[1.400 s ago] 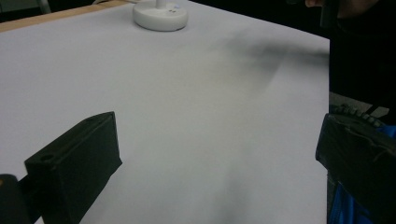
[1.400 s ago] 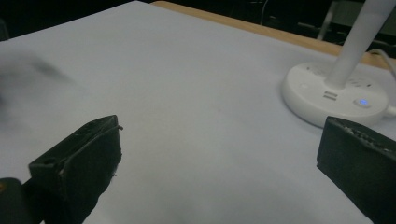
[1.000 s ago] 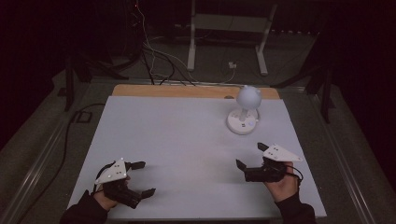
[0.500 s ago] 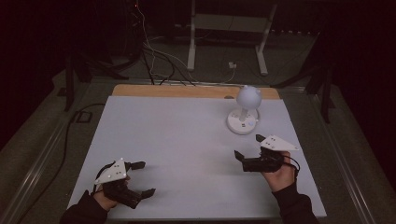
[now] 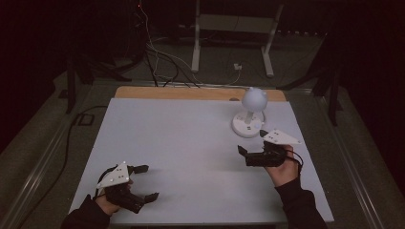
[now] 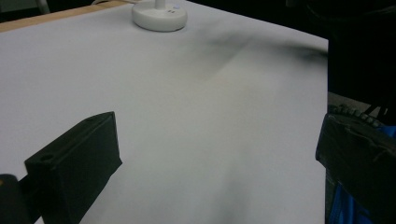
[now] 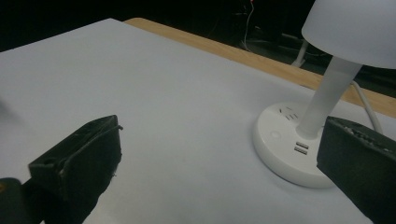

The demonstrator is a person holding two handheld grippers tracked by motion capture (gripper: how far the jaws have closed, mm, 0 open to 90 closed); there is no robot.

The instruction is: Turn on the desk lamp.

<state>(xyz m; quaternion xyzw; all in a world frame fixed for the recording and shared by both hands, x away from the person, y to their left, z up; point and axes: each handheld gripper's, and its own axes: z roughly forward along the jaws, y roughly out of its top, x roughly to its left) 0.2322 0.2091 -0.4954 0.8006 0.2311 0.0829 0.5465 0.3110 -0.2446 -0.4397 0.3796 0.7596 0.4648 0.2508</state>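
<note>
I am holding my right tongs (image 5: 243, 155) with jaws apart just beside the small white round-based plastic desk lamp (image 5: 249, 114) standing toward the far right of the pale grey worktop (image 5: 181, 152), while my left tongs (image 5: 145, 182), also gaping and empty, are hovering near its front left edge.

A white lamp (image 5: 250, 112) stands on the pale grey table (image 5: 181, 143), between black tongs with a wooden far edge.
</note>
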